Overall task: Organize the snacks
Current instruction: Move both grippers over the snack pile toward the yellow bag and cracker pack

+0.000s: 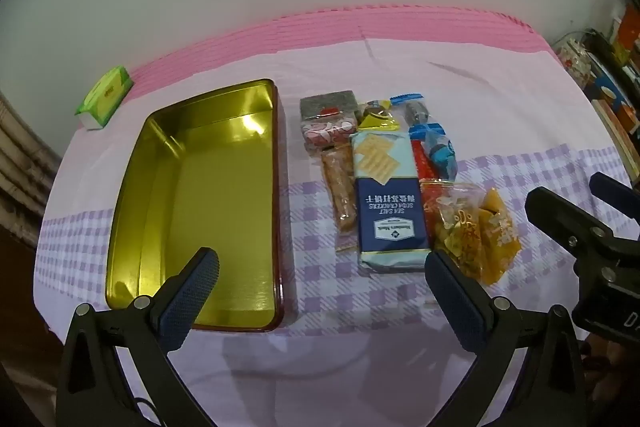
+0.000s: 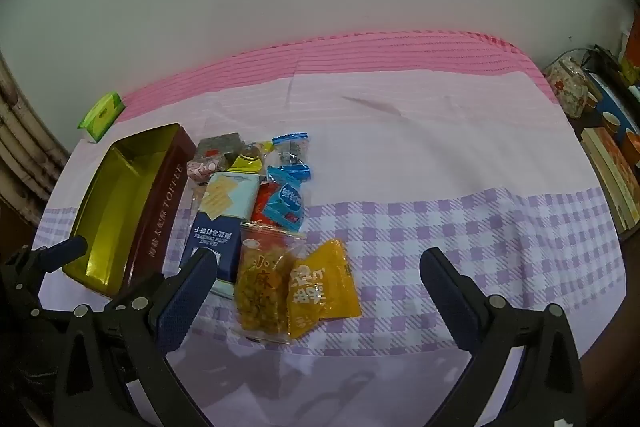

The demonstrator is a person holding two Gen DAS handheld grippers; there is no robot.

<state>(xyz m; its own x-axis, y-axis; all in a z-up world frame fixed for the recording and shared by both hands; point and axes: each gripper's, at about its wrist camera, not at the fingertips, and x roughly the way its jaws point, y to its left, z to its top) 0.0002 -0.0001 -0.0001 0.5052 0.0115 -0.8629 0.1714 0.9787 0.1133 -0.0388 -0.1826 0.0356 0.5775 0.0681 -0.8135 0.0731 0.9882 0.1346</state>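
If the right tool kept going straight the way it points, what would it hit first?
Probably the orange snack packet, just left of the midline of the open right tool; otherwise the checked tablecloth beside it. Depth is unclear.

Counted: one open tin point(image 1: 208, 187), one cracker pack point(image 1: 390, 199), one tissue pack point(image 1: 105, 101), two grippers; the snack heap cannot be counted exactly.

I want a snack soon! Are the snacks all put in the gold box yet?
Not yet. Nothing looks done: the gold tin is empty. Nothing is in hand either: the left tool and right tool are both open, above the cloth. Left to do: the cracker pack, orange packet and the other snacks beside the tin.
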